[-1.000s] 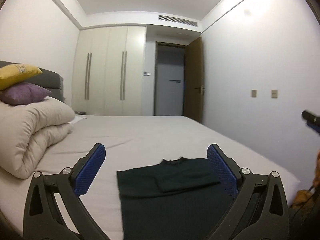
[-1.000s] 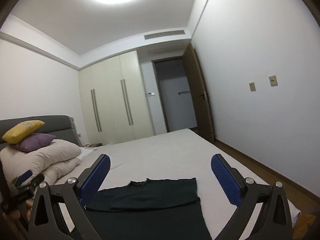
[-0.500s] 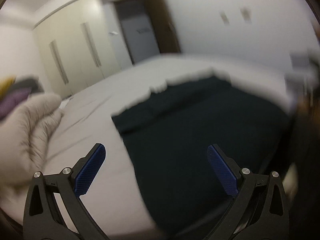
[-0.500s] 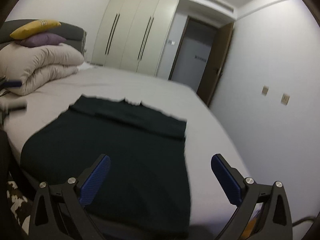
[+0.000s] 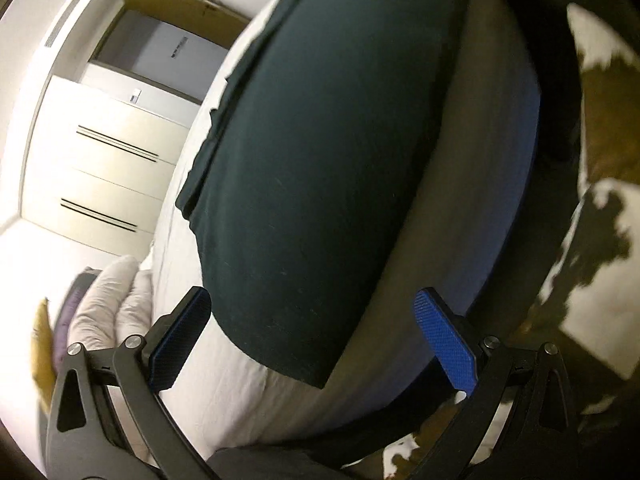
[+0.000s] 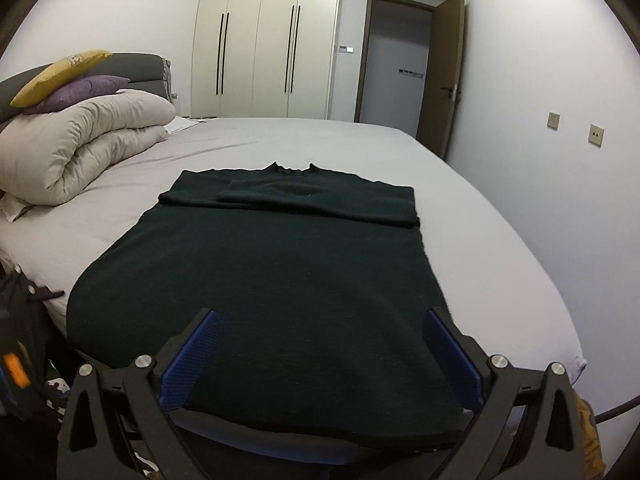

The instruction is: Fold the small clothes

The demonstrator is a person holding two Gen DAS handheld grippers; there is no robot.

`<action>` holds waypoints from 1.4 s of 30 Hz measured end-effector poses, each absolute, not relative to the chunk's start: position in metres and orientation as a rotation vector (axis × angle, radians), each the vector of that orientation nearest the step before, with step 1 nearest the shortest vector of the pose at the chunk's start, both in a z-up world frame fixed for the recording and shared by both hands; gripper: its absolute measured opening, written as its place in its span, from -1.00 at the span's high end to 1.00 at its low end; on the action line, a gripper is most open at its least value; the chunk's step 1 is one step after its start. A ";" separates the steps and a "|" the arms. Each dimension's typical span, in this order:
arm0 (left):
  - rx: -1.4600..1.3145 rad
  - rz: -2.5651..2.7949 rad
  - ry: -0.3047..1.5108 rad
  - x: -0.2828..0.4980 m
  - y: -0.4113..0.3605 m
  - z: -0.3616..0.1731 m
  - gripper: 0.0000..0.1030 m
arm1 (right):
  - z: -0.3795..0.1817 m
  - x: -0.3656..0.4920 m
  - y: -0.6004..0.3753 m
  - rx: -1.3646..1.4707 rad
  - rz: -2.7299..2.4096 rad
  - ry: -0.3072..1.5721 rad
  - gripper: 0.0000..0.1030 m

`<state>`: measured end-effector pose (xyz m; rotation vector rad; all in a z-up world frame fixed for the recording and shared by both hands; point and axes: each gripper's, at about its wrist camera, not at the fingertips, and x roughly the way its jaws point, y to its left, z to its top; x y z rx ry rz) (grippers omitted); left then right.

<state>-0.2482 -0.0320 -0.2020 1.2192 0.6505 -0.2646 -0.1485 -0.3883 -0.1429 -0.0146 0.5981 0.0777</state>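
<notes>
Grey bed [image 6: 472, 216], dark green top [image 6: 280, 272] flat, no legible writing

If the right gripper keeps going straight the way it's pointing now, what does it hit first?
Most likely the dark green top lying on the bed. The open right gripper frames its near hem, so that hem comes first, though exact height above it is unclear.

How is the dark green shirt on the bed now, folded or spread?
Partly folded: the dark green shirt lies flat on the bed, both sleeves already folded inward across its chest, body not yet folded.
</notes>
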 end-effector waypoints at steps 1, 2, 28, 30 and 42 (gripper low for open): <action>1.242 -0.252 0.650 -0.248 -0.034 -0.208 -1.00 | -0.143 -0.148 -0.388 -0.012 0.079 0.599 -1.00; 1.271 -0.234 0.641 -0.247 -0.035 -0.215 -1.00 | -0.143 -0.147 -0.387 -0.009 0.080 0.600 -1.00; 1.050 -0.124 0.383 -0.274 -0.010 -0.150 0.36 | -0.136 -0.151 -0.376 -0.155 0.122 0.603 -1.00; 1.033 -0.133 0.393 -0.255 -0.008 -0.146 0.46 | -0.139 -0.155 -0.379 -0.187 0.120 0.610 -1.00; 0.839 -0.173 0.486 -0.195 0.000 -0.115 0.93 | -0.177 -0.196 -0.347 -0.662 0.131 0.578 -0.89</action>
